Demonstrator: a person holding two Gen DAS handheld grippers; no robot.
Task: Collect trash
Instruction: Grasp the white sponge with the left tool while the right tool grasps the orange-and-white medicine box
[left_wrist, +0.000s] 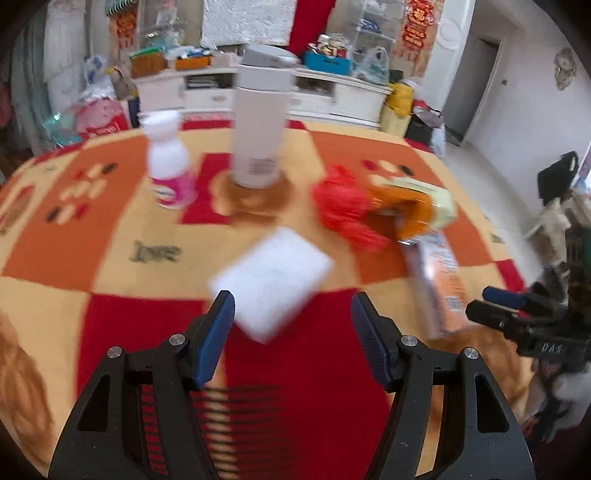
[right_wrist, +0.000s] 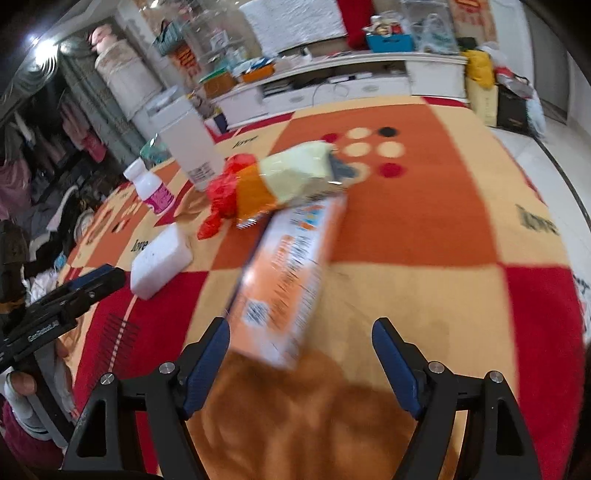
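We hold the left claw (left_wrist: 291, 317) spread wide with nothing gripped, above the checked red and orange blanket (left_wrist: 110, 229); the white sponge (left_wrist: 273, 280) lies just beyond its fingertips; past the sponge stands the tall white tumbler (left_wrist: 258, 136), with the small pink-labelled bottle (left_wrist: 170, 170) beside it; the crumpled red bag (left_wrist: 343, 210) touches the yellow-orange snack packet (left_wrist: 413, 206); our right claw (right_wrist: 301, 334) is likewise released, the orange carton (right_wrist: 288, 280) lying flat between its tips, ungripped.

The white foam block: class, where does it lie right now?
In the left wrist view the white foam block lies flat on the checked cloth, just ahead of the left gripper, below the tall white tumbler.
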